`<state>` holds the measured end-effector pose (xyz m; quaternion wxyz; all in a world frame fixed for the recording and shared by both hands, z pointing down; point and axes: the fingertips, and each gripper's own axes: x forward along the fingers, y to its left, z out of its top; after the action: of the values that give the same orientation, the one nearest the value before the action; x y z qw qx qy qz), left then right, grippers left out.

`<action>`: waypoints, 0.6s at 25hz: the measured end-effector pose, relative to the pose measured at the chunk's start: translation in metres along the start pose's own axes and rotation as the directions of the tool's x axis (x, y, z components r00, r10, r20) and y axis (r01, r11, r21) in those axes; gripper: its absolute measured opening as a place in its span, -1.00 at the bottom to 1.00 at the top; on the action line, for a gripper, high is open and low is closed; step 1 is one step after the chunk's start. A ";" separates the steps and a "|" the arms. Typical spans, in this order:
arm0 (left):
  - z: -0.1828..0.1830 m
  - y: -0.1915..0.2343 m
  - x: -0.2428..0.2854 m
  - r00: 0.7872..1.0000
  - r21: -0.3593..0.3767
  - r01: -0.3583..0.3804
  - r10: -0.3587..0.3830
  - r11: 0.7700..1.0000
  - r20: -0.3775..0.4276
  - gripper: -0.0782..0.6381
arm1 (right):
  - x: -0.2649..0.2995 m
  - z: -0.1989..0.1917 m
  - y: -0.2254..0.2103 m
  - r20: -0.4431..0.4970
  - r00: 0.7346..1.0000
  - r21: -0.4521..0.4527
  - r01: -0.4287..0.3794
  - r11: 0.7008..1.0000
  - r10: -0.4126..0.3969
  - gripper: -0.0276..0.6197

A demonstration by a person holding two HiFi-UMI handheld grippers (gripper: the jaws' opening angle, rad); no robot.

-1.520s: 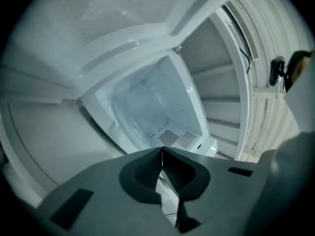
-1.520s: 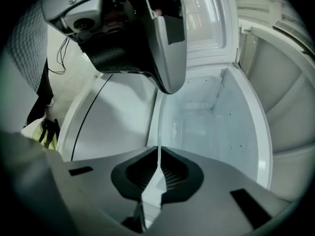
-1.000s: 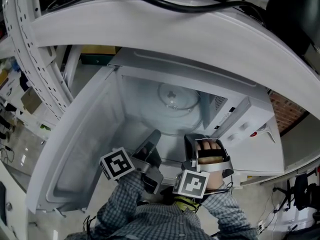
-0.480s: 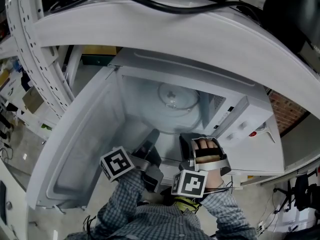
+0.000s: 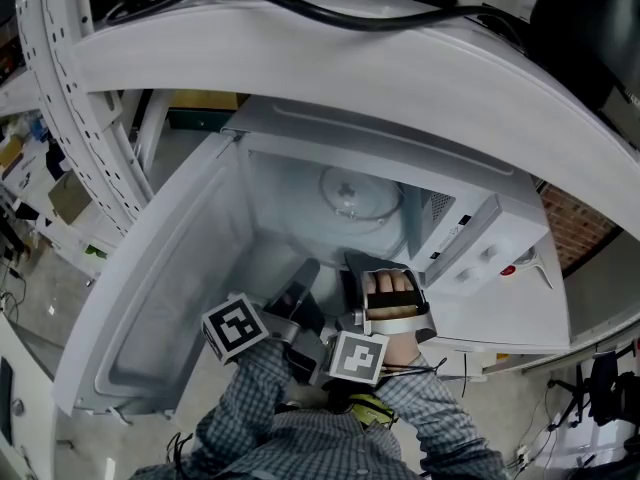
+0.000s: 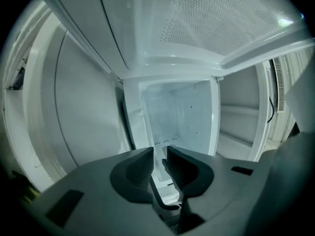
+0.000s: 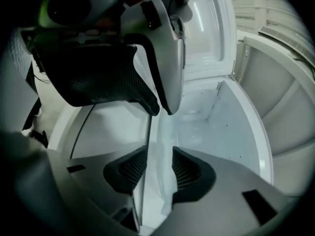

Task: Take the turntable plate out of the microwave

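Observation:
The glass turntable plate (image 5: 358, 196) lies deep inside the open white microwave (image 5: 478, 240), on the cavity floor. Both grippers hover at the cavity's front edge, well short of the plate. My right gripper (image 5: 356, 266) (image 7: 160, 154) has just been opening its jaws. They stand apart, and only a pale edge of the microwave's opening shows in the gap, with no pad pressing on it. My left gripper (image 5: 303, 280) (image 6: 158, 154) sits just to its left. Its pads are a narrow slit apart with nothing between them. In the right gripper view the left gripper's dark body fills the top.
The microwave door (image 5: 165, 298) hangs swung wide to the left. A broad white shelf (image 5: 420, 63) with a black cable (image 5: 330, 13) arches close overhead. A perforated white rail (image 5: 55, 108) runs down the left side. The control panel with its red button (image 5: 507, 266) is at the right.
The right gripper has slid left and forward, further toward the cavity opening. The left gripper has stayed where it was.

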<state>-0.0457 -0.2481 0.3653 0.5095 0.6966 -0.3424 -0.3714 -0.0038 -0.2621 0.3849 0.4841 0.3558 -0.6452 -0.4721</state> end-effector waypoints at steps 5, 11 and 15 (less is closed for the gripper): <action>0.001 -0.009 0.003 0.998 -0.027 0.058 -0.058 0.998 0.012 -0.61 | 0.006 -0.001 0.004 -0.026 0.999 -0.060 0.020 0.998 -0.022 -0.76; 0.015 -0.004 -0.002 0.998 -0.037 0.040 -0.038 0.999 0.052 -0.61 | 0.002 -0.001 0.000 -0.015 0.999 -0.028 0.031 0.999 -0.031 -0.77; 0.028 0.003 0.001 0.998 -0.023 0.005 -0.004 1.000 0.070 -0.56 | -0.002 -0.005 -0.003 -0.026 0.998 -0.060 0.047 0.997 -0.049 -0.77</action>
<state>-0.0695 -0.2621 0.3625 0.5046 0.6779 -0.3540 -0.4006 0.0014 -0.2621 0.3819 0.4918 0.3630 -0.6154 -0.4976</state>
